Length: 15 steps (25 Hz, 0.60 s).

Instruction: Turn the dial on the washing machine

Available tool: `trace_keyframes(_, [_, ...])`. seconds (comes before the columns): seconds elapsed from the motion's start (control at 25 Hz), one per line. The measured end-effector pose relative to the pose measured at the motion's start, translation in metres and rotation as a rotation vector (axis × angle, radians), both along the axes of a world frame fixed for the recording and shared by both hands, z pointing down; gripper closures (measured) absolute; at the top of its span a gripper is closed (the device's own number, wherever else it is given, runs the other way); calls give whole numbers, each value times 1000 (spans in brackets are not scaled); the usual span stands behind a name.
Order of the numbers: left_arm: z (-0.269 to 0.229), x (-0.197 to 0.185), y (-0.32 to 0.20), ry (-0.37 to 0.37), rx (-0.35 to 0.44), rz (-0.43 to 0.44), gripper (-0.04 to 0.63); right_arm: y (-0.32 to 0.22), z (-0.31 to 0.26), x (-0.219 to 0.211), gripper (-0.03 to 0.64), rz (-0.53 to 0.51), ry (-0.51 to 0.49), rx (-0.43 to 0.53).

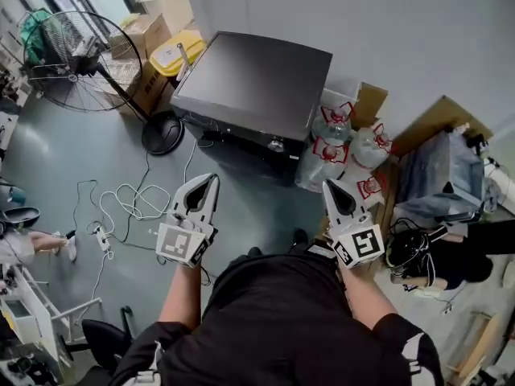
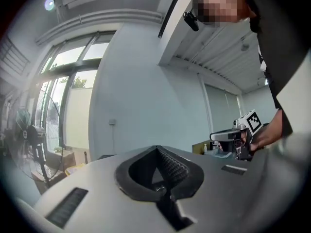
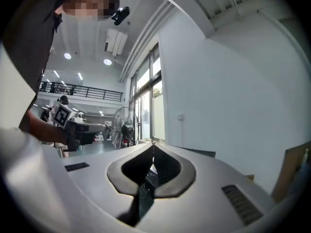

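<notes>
Grey floor (image 1: 48, 167), dark-topped washing machine (image 1: 253, 83) against the wall, pedestal fan (image 1: 72, 63) at its left, loose white cables (image 1: 133, 201) and power strip (image 1: 102, 240) in front, water bottles (image 1: 334, 131) at its right, cardboard boxes (image 1: 145, 34) behind the fan.

The dark grey box-shaped washing machine (image 1: 253, 83) shows mainly its flat lid; its dial is too small to tell. The person's black-clad torso (image 1: 290, 320), cut off by the bottom edge, hides the floor beneath.

Daylight is admitted through the windows (image 2: 77, 93) at the left of the left gripper view, where they are overexposed. Both gripper views are strongly curved and darkened at the corners. Small ceiling lights (image 3: 67, 56) are seen glaring at the upper left of the right gripper view.
</notes>
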<state>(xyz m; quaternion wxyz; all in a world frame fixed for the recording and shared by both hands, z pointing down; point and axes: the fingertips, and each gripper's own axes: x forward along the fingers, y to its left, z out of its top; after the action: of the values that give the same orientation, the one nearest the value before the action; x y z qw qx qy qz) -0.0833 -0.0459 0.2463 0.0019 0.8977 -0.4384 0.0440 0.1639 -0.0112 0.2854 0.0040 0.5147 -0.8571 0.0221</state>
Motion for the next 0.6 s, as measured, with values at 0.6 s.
trace_keyframes(0.6, [42,-86,37,-38,-22,59,581,88,17,-34,595,259,7,-41])
